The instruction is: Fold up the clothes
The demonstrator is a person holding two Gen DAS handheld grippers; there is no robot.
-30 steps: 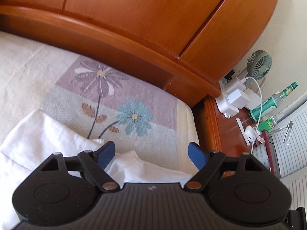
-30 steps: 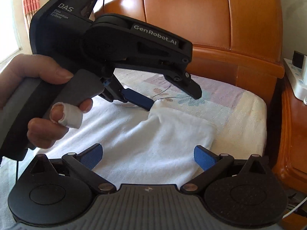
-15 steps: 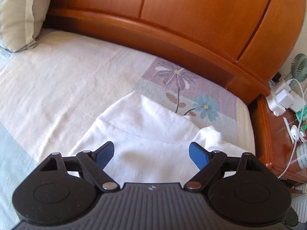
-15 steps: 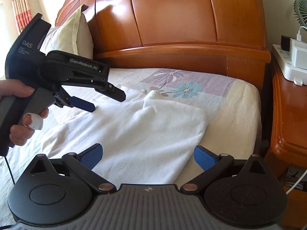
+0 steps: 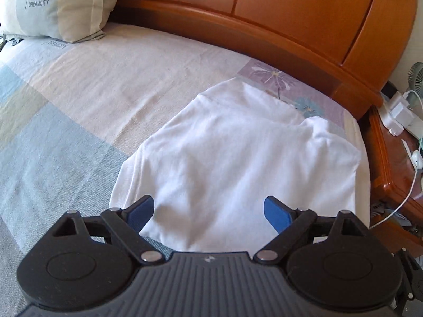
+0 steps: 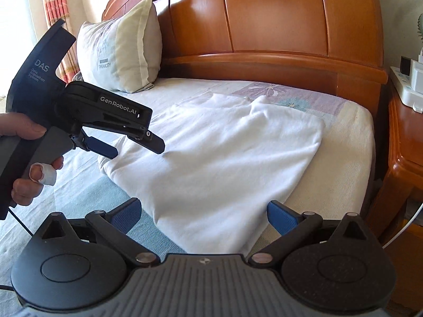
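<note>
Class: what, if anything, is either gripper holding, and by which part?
Nothing. The left gripper, jaws opening, and the right gripper, jaws apart, both hang clear of the white garment.

Each gripper is matte black with a ribbed grey body, two round discs, silver pivot screws and blue-padded fingers point(image 5: 277, 212). The left gripper point(image 6: 137, 148) bears white "DAS" and "GenRobot.AI" lettering and trails a thin black cable. The left hand point(image 6: 29, 158) wears a white bandage on one finger.
</note>
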